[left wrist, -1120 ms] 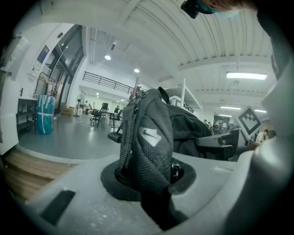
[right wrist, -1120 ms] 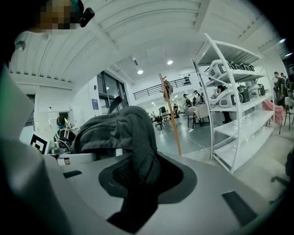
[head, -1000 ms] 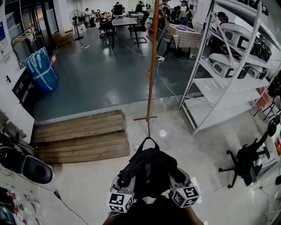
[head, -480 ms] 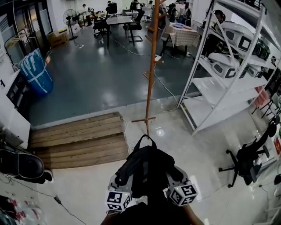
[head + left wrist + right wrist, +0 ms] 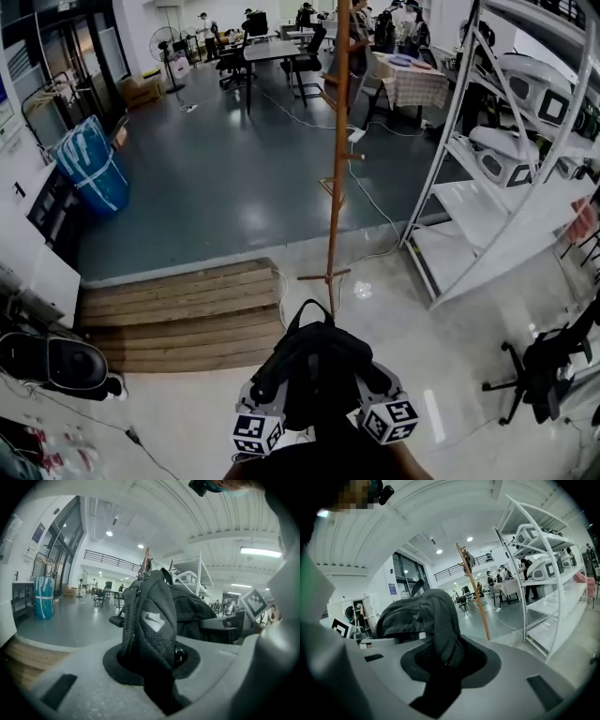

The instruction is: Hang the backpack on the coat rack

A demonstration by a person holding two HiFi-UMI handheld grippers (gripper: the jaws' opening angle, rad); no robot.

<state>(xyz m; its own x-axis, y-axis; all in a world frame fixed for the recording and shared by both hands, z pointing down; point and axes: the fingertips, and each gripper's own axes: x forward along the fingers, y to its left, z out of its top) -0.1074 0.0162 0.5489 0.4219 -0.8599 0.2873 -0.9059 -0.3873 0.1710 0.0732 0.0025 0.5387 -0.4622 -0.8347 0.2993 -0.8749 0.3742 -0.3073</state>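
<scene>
A person carries a black backpack toward a wooden coat rack in an open workshop. At far left stands a blue wrapped bundle (image 5: 92, 167), with a low wooden platform (image 5: 178, 309) on the floor nearer the camera. The left tool (image 5: 255, 398) has its jaws clamped on a mesh shoulder strap of the backpack (image 5: 317, 361), which is held off the floor between both tools, low in the head view and just short of the rack's foot. Its carry loop (image 5: 307, 312) stands up at the front edge, facing the coat rack (image 5: 337, 169), a thin upright pole with short pegs (image 5: 352, 156) on a small cross base. The right tool (image 5: 382, 389) is likewise closed on the bag's fabric at the other side. Further right are white metal shelves (image 5: 487, 197) and a black office chair (image 5: 539, 370). The hanging looks not yet begun: the bag must be raised so the loop drops over a peg. The risks seem plain. The pole is slender and its base narrow, so a bump from the bag or a one-sided load could tip it. The loop is small and floppy and may miss the peg. A slip in either tool would swing or drop the bag. A white cable (image 5: 370, 202) trails over the floor beside the base, a likely snag for feet.
</scene>
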